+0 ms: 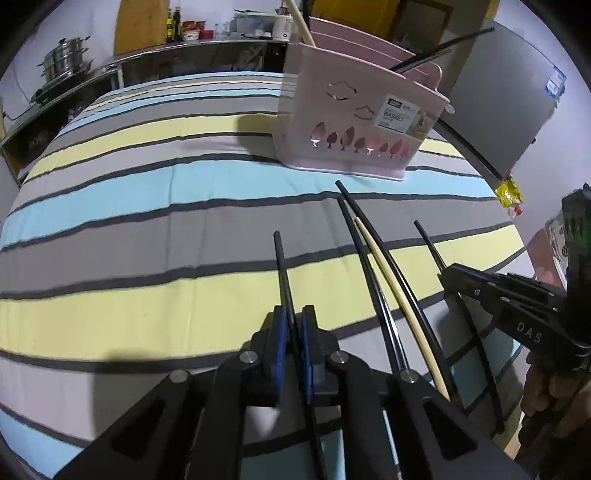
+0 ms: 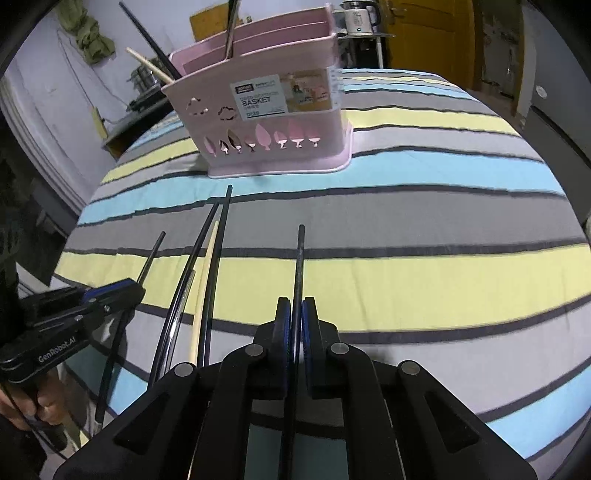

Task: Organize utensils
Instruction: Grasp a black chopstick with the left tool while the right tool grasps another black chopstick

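Currently, your left gripper (image 1: 294,332) is clamped on one black chopstick (image 1: 282,271), and your right gripper (image 2: 295,325) is clamped on another black chopstick (image 2: 300,266). Both sticks point toward the pink basket (image 2: 266,122), which stands near the far edge of the striped cloth (image 2: 406,273). Expect each stick to be light, stiff and smooth, so it may pivot between the pads; a grip nearer mid-length should steady it. Loose chopsticks (image 2: 207,266) lie on the cloth between your grippers. Only the left view shows the steel pots (image 1: 66,57); only the right view shows the kettle (image 2: 358,16).
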The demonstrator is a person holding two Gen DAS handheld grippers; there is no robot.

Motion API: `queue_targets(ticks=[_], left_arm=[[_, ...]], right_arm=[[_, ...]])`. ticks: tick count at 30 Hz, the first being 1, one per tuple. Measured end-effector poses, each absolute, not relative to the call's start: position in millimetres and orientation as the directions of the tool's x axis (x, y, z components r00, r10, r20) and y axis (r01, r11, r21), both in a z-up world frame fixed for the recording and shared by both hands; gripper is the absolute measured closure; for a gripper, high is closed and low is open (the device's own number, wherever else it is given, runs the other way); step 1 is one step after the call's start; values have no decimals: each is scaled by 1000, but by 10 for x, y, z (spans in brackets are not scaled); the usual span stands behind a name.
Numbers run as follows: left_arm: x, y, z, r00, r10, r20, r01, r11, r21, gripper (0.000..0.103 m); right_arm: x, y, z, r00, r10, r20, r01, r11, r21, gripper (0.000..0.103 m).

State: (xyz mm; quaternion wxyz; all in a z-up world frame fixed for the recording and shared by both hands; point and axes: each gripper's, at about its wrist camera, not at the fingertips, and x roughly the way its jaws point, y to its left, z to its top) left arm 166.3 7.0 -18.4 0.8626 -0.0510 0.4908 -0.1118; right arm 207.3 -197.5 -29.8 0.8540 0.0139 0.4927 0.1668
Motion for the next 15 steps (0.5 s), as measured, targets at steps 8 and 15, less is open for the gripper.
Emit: queue_targets(ticks=[8, 15], left_arm=[[1788, -82, -185, 472, -207, -857, 184, 974, -135, 81], [1834, -111, -155, 468, -180, -865, 172, 979, -111, 96]], right_arm=[[2207, -1887, -305, 438, 288, -851, -285, 943, 173, 97], [2204, -1945, -236, 440, 334, -833, -287, 932, 222, 98]])
